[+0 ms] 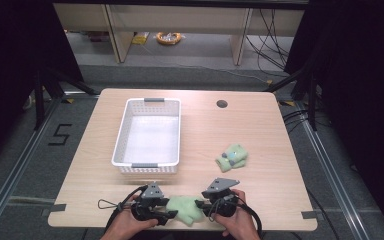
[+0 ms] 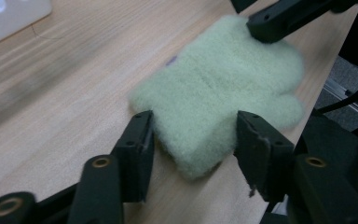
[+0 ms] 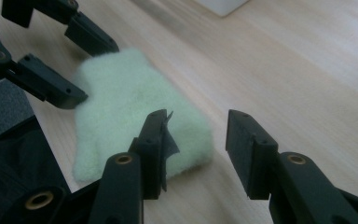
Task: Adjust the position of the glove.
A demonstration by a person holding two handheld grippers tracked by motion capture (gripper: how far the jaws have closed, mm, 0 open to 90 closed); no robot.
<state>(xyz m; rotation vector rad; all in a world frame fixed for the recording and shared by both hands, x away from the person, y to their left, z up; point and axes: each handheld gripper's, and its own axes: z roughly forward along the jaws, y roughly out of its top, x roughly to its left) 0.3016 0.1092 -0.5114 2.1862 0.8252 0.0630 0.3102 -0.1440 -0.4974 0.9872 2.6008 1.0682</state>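
We see a pale green fuzzy mitten [image 1: 185, 209] at the near edge of the light wood table [image 1: 260, 130], a white basket [image 1: 122, 130] with grey handles, and black grippers topped with grey plates.

Light wood table [image 1: 260, 130] w/ cable hole [image 1: 222, 104] – grey floor [image 1: 190, 50] beyond, beige furniture legs [image 1: 117, 35], black curtains [image 1: 360, 60] either side.
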